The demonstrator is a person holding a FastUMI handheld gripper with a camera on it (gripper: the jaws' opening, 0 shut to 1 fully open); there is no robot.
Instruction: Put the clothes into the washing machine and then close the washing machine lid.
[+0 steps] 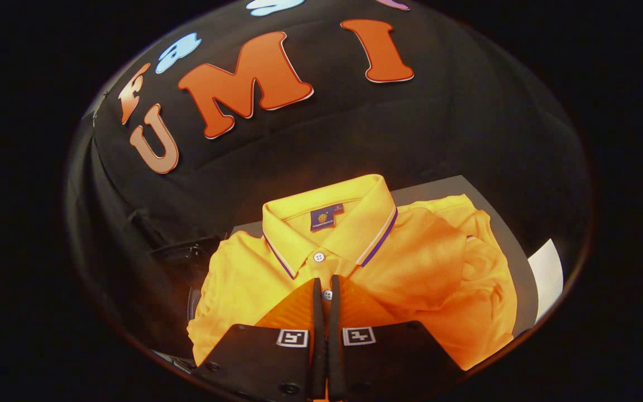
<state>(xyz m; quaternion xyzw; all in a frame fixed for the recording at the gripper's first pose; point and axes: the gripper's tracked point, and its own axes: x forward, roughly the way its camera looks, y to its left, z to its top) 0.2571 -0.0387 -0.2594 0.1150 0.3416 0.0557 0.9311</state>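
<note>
An orange polo shirt (pixel 411 262) lies folded on a grey surface (pixel 438 188), its collar with striped edging and a small label turned toward the black back wall. My gripper (pixel 326 283) hangs just above the shirt's button placket. Its two fingers (pixel 316 312) stand almost together, with only a thin slit between them. A white button shows in that slit just below the tips, and a second button sits just ahead of them under the collar. No fabric is visibly lifted or pinched between the fingers.
To the left of the shirt sits a dark, glossy object (pixel 179 262) with a curved pale rim (pixel 192 301); I cannot tell what it is. A white sheet (pixel 547 273) lies beside the grey surface on the right. Black cloth hangs behind.
</note>
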